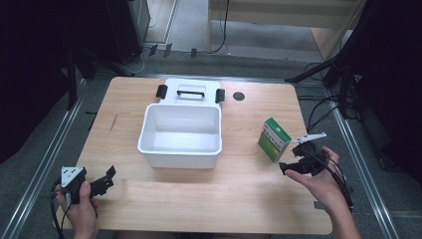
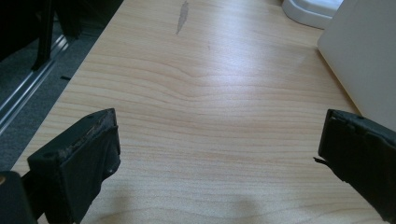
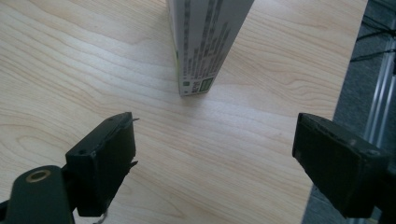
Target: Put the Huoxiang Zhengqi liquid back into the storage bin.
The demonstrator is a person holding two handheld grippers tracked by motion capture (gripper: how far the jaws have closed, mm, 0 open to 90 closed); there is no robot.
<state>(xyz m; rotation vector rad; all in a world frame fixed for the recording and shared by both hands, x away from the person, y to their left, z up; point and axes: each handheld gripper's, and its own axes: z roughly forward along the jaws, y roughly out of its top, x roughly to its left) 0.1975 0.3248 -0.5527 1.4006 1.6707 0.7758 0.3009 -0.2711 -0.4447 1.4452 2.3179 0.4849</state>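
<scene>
A green and white carton point(image 1: 274, 139) stands upright on the wooden table point(image 1: 239, 199), right of a white open bin point(image 1: 180, 135). My right gripper point(image 1: 293, 159) is held just right of the carton, open, with nothing between its jaws. In the right gripper view the carton point(image 3: 205, 42) rises a short way ahead of the open gripper point(image 3: 212, 163), untouched. My left gripper point(image 1: 107, 178) is open near the table's front left corner, above bare wood. In the left gripper view the left gripper point(image 2: 219, 154) is spread wide and the bin's wall point(image 2: 364, 60) stands at the right.
The bin's white lid point(image 1: 190, 91) with black latches lies flat behind the bin. A round dark hole point(image 1: 239, 96) sits in the table at the back. Black stands and cables point(image 1: 328, 107) crowd the floor to the right. A metal rail point(image 1: 45, 159) runs along the left.
</scene>
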